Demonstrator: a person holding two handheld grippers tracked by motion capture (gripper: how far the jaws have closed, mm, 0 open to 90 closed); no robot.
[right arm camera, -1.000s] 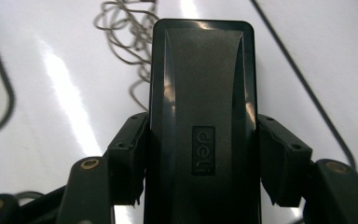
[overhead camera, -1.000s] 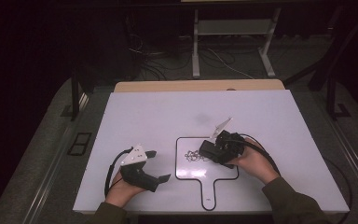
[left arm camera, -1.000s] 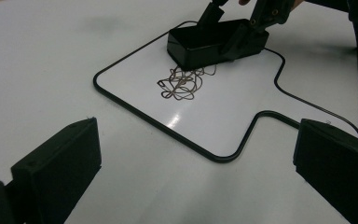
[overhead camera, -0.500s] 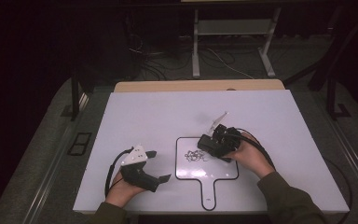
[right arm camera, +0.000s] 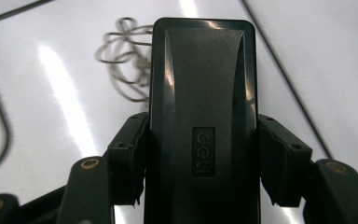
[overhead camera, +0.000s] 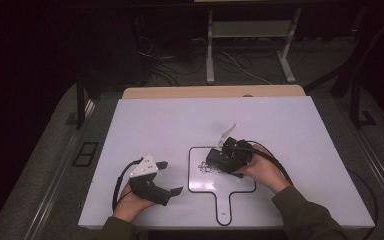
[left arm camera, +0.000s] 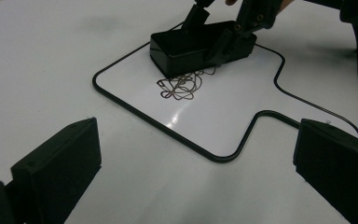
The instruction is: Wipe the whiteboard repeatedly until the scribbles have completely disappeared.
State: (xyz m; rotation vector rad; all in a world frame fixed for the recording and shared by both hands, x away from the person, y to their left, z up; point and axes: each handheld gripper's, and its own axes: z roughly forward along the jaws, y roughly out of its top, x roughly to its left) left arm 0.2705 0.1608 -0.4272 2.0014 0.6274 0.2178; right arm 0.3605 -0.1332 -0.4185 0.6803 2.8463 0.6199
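Note:
A black block eraser (right arm camera: 203,116) marked "deli" is clamped between the jaws of my right gripper (right arm camera: 200,158). In the high view the right gripper (overhead camera: 220,162) holds the eraser (overhead camera: 213,159) low over the upper part of a black paddle-shaped outline (overhead camera: 195,150) drawn on the white board. A thin dark scribble (left arm camera: 182,86) lies just in front of the eraser (left arm camera: 191,49); whether the eraser touches the board I cannot tell. My left gripper (overhead camera: 171,177) rests at the front left, its jaws wide apart with nothing between them (left arm camera: 196,163).
The white board (overhead camera: 280,130) covers the table, with a wooden strip (overhead camera: 210,91) along its far edge. Metal stand legs (overhead camera: 210,50) and cables lie on the dark floor behind. A cable (overhead camera: 275,160) loops from the right gripper.
The right gripper with the eraser has shifted a little to the left, over the edge of the scribble. The left gripper has stayed where it was.

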